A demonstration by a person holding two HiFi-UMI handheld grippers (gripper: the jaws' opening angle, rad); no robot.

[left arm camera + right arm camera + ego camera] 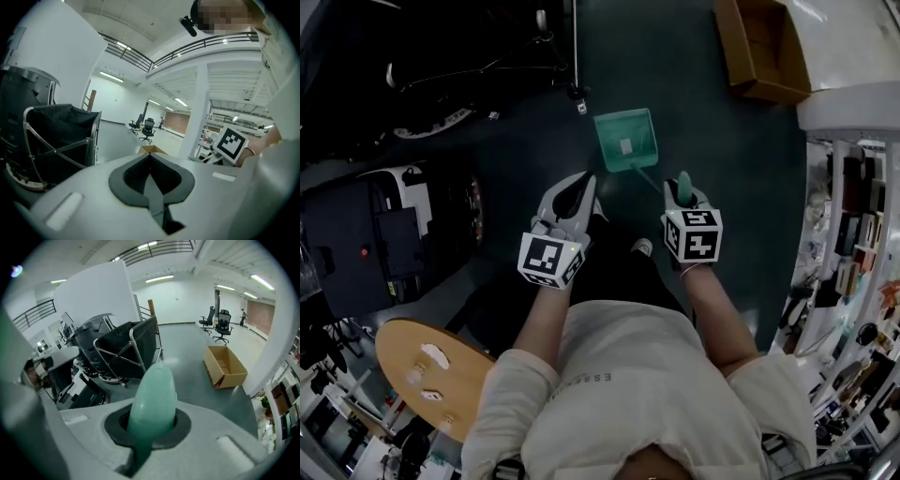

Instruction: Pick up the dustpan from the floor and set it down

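Both forearms extend forward from the torso, elbows bent, in the head view. The right gripper (682,187) is pitched downward toward the dark floor (722,187), its marker cube (692,234) facing up. Its jaws are clamped on the rounded end of the green handle (152,399), which fills the gap between the pads and protrudes beyond them. From that grip the thin shaft runs forward and left to the dustpan (626,141). The pan lies ahead of the person's feet, open side away from the body, with a pale label on its surface. Whether the pan clears the floor cannot be determined. The left gripper (574,192) is held beside the right, apart from it, and aimed closer to level: its own view looks out across the hall toward distant office chairs (146,129). Its jaws are pressed together with nothing between them. A cardboard box (759,47) stands open on the floor beyond the dustpan, to the right. A round wooden tabletop (422,375) sits low left of the person.
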